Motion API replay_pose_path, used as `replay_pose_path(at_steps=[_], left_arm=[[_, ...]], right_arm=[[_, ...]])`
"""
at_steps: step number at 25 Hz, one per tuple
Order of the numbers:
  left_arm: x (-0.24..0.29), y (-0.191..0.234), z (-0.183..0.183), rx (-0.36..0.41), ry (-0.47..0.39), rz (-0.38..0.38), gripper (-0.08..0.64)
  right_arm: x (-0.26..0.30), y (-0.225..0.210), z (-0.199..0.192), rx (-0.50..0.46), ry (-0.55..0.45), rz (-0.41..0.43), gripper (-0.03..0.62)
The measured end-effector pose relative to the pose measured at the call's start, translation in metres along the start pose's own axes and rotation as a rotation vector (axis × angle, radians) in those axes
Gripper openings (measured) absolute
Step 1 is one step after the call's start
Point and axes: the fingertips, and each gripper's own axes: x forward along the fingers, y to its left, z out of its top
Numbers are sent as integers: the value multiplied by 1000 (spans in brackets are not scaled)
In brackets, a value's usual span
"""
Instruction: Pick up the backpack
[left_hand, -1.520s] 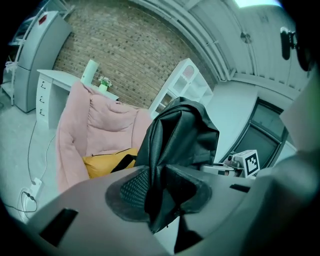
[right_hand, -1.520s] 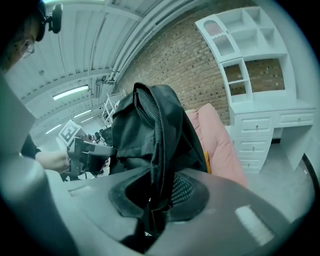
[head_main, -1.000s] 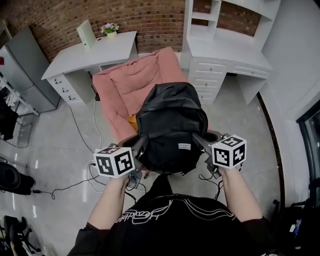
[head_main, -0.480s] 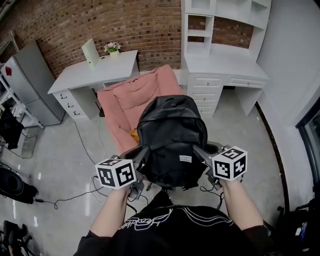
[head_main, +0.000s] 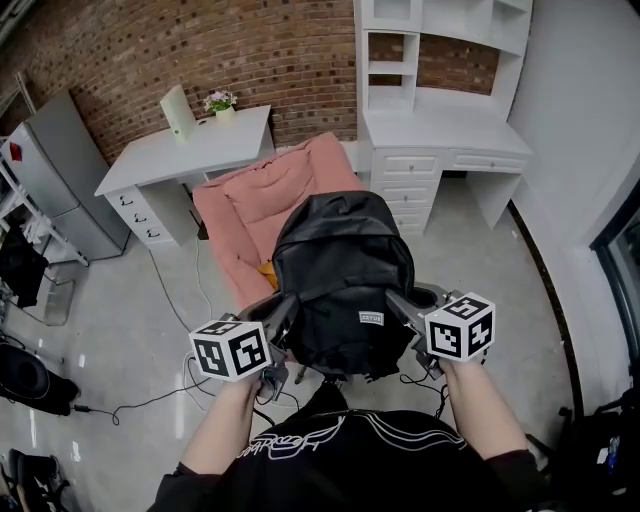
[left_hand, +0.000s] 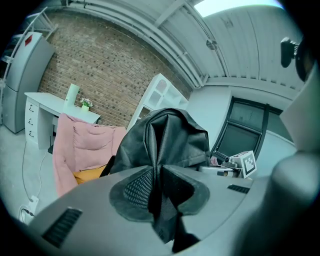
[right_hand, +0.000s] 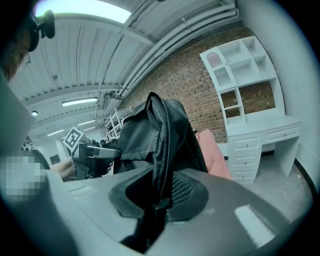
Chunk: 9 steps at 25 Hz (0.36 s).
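A black backpack (head_main: 343, 280) hangs in the air in front of me, above the pink armchair (head_main: 262, 200), held from both sides. My left gripper (head_main: 283, 308) is shut on the bag's left edge, where black fabric (left_hand: 159, 165) is pinched between its pads. On the other side my right gripper (head_main: 398, 300) is shut on the bag's right edge, a zipped seam (right_hand: 161, 155) clamped in its jaws. The right gripper view shows the bag (right_hand: 150, 135) rising upright from the jaws, with the left gripper (right_hand: 92, 155) beyond it.
A white desk (head_main: 185, 150) with a small flower pot (head_main: 220, 104) stands behind the armchair against the brick wall. A white shelf-and-drawer unit (head_main: 440, 130) is at the right. A grey cabinet (head_main: 55, 170) stands at the left. Cables (head_main: 150, 375) lie on the floor.
The backpack and both grippers rose a little off the armchair during the first half second, then held still. Both grips stayed shut.
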Motion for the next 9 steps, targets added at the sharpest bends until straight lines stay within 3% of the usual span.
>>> replay_pose_path(at_steps=[9], left_arm=[[-11,-6,5,23,-12,-6,61]], right_arm=[[-4,9,1,4,-29,5,52]])
